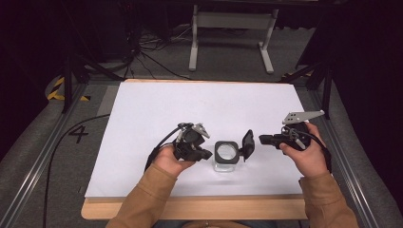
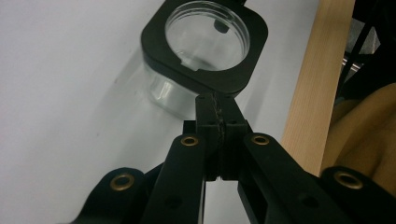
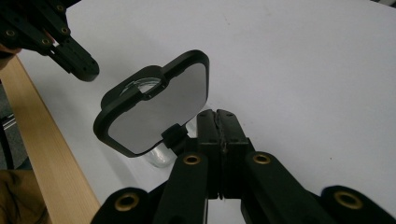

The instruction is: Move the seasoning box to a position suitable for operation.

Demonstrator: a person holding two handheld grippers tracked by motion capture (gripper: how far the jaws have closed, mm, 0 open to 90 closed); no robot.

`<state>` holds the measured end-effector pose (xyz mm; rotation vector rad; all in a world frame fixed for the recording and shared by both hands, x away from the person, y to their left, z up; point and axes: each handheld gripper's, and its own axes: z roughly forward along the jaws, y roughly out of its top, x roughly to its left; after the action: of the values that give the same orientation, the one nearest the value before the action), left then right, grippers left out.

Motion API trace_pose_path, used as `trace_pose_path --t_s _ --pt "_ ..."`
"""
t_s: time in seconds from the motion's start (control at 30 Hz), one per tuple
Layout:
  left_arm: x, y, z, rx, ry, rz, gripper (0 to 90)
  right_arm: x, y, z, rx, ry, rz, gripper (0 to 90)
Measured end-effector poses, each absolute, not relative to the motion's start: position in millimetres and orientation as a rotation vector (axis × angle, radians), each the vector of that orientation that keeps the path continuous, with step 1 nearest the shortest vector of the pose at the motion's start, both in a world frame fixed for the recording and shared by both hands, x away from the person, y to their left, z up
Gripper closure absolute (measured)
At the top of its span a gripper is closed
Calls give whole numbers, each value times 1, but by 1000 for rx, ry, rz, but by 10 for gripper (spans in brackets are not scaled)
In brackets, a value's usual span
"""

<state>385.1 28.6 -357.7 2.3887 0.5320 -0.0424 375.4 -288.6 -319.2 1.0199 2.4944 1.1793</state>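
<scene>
One clear jar (image 1: 226, 155) with one hinged black lid (image 1: 247, 144) flipped up stands on the white tabletop (image 1: 142, 118) between two tongs: left tongs (image 1: 207, 153) and right tongs (image 1: 262, 139), both pressed together, empty.

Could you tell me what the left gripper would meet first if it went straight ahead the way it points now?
Most likely the black collar of the clear jar: the left gripper, jaws shut, points right at its near edge, nearly touching it, though depth is hard to judge.

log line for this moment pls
left gripper: shut, beside jar | right gripper: shut, beside lid | lid: flipped open
</scene>
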Motion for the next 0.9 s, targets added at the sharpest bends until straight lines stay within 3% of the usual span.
trace_pose_path --t_s 0.9 --pt "384 19 -364 2391 531 -42 899 366 -273 -315 944 2524 1226 900"
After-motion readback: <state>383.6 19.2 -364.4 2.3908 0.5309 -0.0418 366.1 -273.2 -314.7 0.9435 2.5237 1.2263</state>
